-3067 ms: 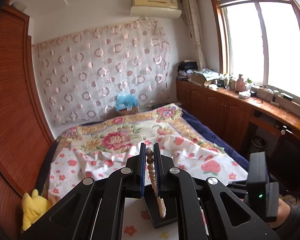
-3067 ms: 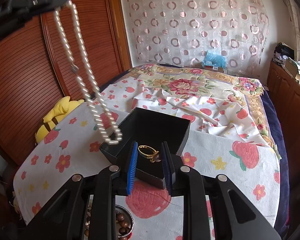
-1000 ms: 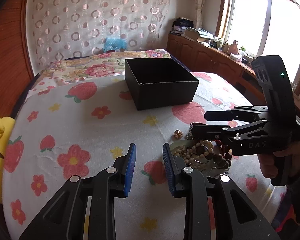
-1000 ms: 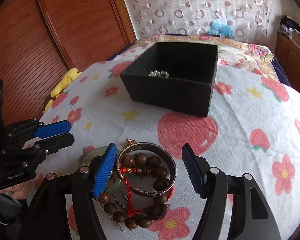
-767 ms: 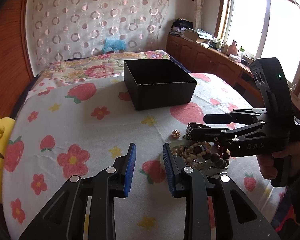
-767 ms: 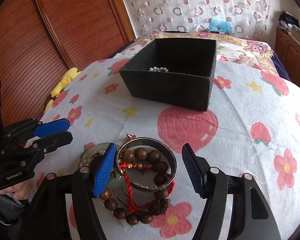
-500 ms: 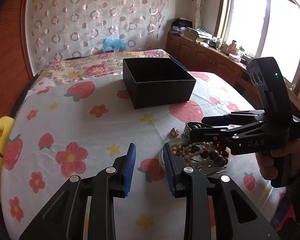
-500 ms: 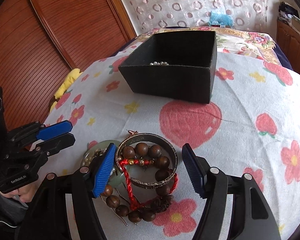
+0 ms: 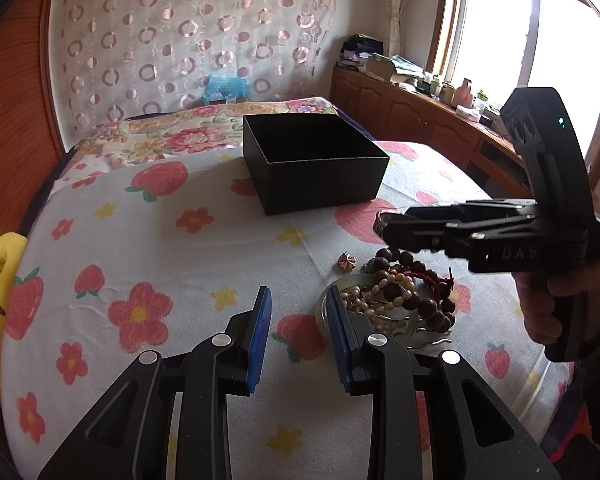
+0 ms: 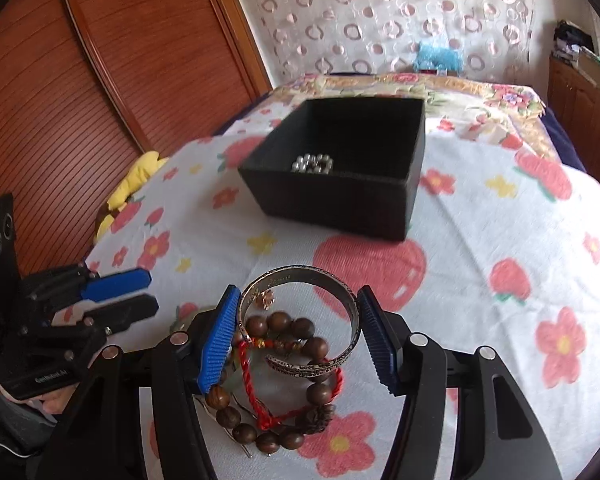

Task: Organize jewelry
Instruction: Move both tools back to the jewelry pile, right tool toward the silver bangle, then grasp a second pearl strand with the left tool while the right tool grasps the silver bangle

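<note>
One silver bangle (image 10: 300, 316) sits right between the blue pads of the right hand-held gripper (image 10: 298, 336), and the jaws are closing on it, the pads at or just off its outer rim on either side — I can't yet call it a firm pinch. It looks like stiff metal, an open wrap-around band, so it should hold its shape under pressure; I'd judge it smooth and liable to skid or flip if squeezed off-centre. Taking it across its widest line, rim to rim, looks the safe hold.

Under and just behind the bangle, nearer the gripper's body, lies a wooden bead bracelet (image 10: 284, 420) laced with a red cord (image 10: 252, 384). Those are limp and could snag on the bangle and ride up with it.

Ahead of the right gripper, well apart, stands the black box (image 10: 340, 200) with a few pearls (image 10: 312, 164) showing inside: the likely destination.

Off to the side, the left hand-held gripper (image 9: 298, 328) hangs over the floral-clothed worktop (image 9: 140, 240), jaws part open and empty, the jewelry dish (image 9: 324, 312) just beside its right pad.
</note>
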### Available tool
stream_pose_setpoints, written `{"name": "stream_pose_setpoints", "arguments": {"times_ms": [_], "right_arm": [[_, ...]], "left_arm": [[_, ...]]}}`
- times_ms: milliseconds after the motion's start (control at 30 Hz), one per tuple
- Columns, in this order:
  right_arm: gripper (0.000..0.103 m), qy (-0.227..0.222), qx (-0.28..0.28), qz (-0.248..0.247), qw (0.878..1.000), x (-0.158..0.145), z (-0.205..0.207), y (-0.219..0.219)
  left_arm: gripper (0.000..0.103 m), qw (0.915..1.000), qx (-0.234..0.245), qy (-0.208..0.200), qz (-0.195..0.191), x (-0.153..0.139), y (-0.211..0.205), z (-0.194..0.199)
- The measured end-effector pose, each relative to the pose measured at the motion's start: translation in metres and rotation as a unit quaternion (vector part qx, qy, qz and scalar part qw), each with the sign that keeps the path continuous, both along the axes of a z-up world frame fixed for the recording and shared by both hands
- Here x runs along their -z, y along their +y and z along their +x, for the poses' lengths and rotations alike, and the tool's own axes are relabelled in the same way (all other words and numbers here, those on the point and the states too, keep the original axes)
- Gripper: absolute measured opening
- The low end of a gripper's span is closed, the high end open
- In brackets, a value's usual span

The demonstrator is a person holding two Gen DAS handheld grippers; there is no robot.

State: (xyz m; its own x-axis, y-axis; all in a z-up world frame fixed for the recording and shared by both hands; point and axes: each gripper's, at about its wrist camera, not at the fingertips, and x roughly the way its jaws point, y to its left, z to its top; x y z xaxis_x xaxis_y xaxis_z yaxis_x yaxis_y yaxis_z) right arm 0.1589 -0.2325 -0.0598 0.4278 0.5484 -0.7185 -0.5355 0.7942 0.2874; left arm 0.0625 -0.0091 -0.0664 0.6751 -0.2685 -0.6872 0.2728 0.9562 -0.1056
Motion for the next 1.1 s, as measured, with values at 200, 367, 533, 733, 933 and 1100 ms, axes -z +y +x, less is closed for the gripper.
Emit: {"name": "stream_pose_setpoints", "arguments": {"times_ms": [200,367,533,733,933,1100], "right_arm": [[0.062,-0.033,0.009,-0.016,0.999,-0.015,-0.003,-0.006],[0.062,-0.049,0.011,-0.033,0.998,-0.017,-0.011,-0.014],[0.062,-0.055,0.018,-0.04,0.998,-0.014,-0.019,-0.023],[0.062,-0.059,0.039,-0.037,0.997,-0.012,-0.033,-0.047],[0.062,-0.057,0.058,-0.033,0.996,-0.008,-0.044,-0.069],[0.062,-0.053,0.065,-0.028,0.996,-0.005,-0.046,-0.077]], "left_arm": [[0.027,1.0,0.003,0.004,-0.003,0.001,-0.001,-0.001],[0.027,0.9999,0.013,0.003,-0.006,-0.001,-0.002,-0.009],[0.041,0.9989,0.046,-0.002,0.003,-0.002,-0.017,-0.018],[0.041,0.9973,0.07,0.008,0.02,0.006,-0.034,-0.013],[0.041,0.996,0.083,0.018,0.027,0.012,-0.042,-0.005],[0.041,0.9947,0.094,0.02,0.037,0.012,-0.05,0.004]]}}
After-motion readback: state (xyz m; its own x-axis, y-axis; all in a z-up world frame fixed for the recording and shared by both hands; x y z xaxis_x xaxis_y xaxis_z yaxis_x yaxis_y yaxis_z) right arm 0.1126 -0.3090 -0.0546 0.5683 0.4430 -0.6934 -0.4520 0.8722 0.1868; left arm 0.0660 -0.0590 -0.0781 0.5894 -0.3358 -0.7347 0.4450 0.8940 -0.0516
